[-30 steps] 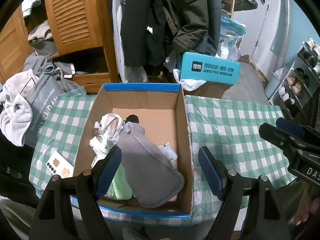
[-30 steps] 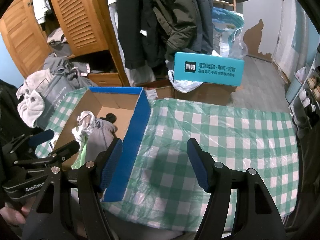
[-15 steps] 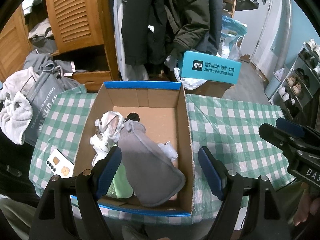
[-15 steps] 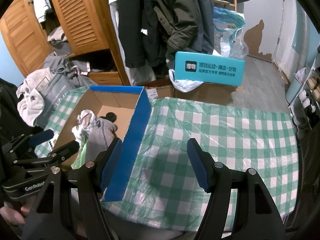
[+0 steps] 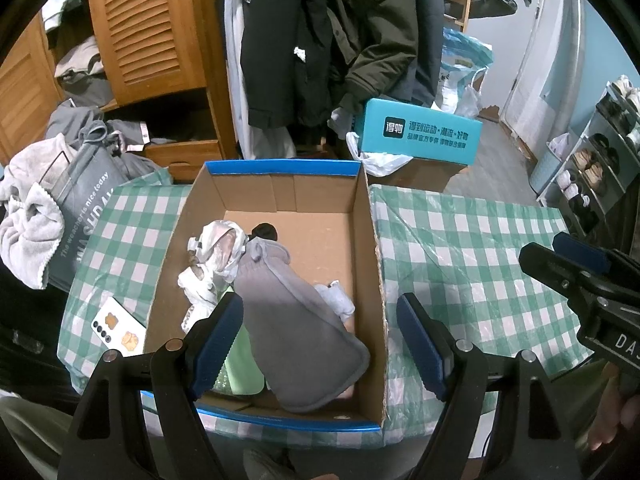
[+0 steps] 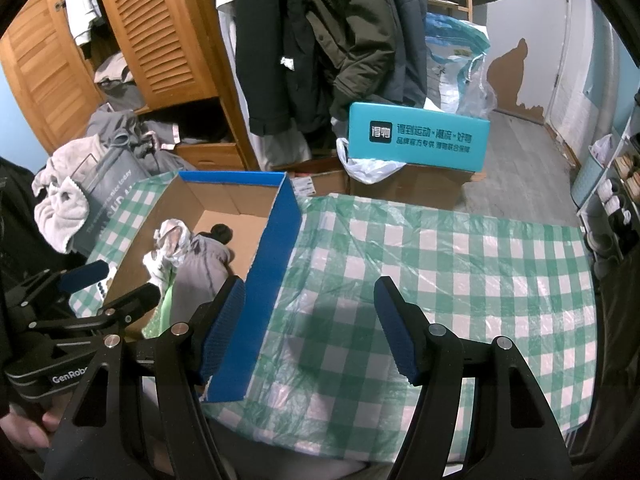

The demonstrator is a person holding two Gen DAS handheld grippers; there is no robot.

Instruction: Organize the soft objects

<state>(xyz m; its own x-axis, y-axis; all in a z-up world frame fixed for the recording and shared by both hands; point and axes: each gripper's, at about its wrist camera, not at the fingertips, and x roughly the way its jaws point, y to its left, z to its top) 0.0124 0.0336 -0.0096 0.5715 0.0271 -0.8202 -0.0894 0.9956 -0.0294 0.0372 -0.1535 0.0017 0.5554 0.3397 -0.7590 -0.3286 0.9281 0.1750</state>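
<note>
The left gripper [image 5: 320, 340] hovered above the cardboard box [image 5: 370, 248], its tongs spread and holding nothing. Inside the box lay a grey cloth [image 5: 296, 320] beside a white cloth [image 5: 212, 256]. The right gripper [image 6: 310, 324] hung spread over the checked tablecloth [image 6: 460, 272], empty.

The box [image 5: 366, 216] was plain brown card inside, with a bright blue outside and rim. In it lay a grey cloth [image 5: 296, 320], a white crumpled cloth [image 5: 212, 256] with faint pinkish marks, a pale green piece [image 5: 244, 364], a small black item [image 5: 266, 231] and a whitish scrap [image 5: 338, 300]. The tablecloth [image 6: 460, 272] was checked green and white. The gripper pads [image 6: 400, 340] were dark blue on black frames. A teal carton [image 6: 418, 136] bore dark lettering, beside orange-brown louvred doors [image 6: 160, 28] and a grey bag [image 5: 86, 200] with white print
</note>
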